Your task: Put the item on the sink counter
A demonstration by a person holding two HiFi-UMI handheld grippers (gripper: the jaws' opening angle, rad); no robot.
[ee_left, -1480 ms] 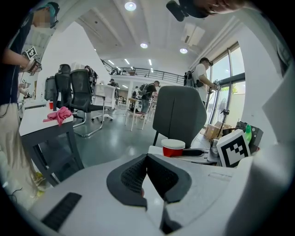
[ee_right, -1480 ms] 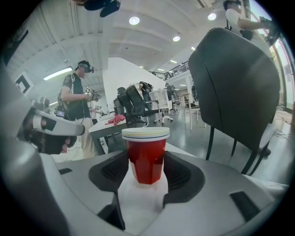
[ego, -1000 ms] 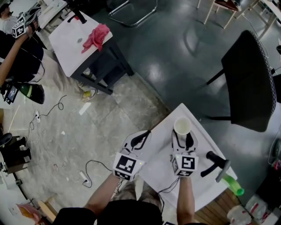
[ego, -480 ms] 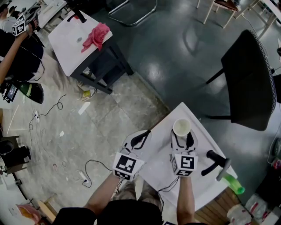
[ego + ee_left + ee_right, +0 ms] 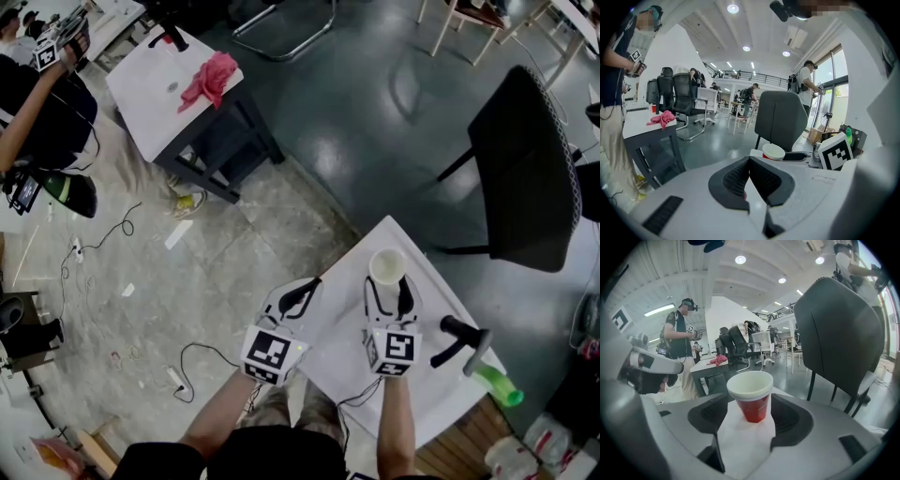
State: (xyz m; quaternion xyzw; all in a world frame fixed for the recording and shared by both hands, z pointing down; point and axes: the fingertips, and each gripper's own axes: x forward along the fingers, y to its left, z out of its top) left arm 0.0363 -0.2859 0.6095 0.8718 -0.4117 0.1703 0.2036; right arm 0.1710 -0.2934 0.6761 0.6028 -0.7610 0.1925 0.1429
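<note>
The red cup (image 5: 750, 397) stands upright on the white sink counter (image 5: 427, 384), between the right gripper's (image 5: 390, 292) jaws, which have just been opening and are now spread clear of it. Placing looks done (only backing away is left). The left gripper (image 5: 747, 168), beside it, is pressed together and empty. Count: one cup, two grippers, one black faucet (image 5: 459, 342).

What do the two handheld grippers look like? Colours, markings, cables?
Left gripper and right gripper: light grey shells, black ribbed pads, each with a white cube of black square markers. A black cable trails from the right. Right jaws have just been opening, with the red cup between them.
</note>
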